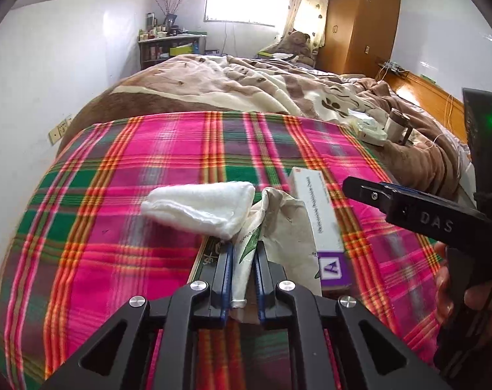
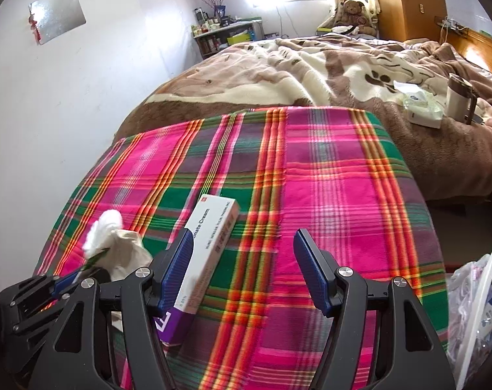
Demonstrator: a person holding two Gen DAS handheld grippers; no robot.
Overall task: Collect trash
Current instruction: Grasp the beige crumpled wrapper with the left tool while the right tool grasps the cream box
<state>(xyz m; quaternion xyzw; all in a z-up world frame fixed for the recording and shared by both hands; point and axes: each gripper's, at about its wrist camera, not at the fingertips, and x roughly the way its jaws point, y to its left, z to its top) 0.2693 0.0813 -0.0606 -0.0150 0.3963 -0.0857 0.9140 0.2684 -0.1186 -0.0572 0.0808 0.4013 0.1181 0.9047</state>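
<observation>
My left gripper is shut on a crumpled white wrapper with green print, held just above the pink plaid cloth. A folded white tissue lies against the wrapper's far side. A long white and purple cream box lies to its right. In the right wrist view my right gripper is open and empty above the cloth, with its left finger over the box. The wrapper and tissue show at lower left, with the left gripper below them.
A brown and cream blanket covers the bed beyond the cloth. A tissue pack and a mug sit on it at right. A white-rimmed bin with a plastic bag is at lower right. A wall runs along the left.
</observation>
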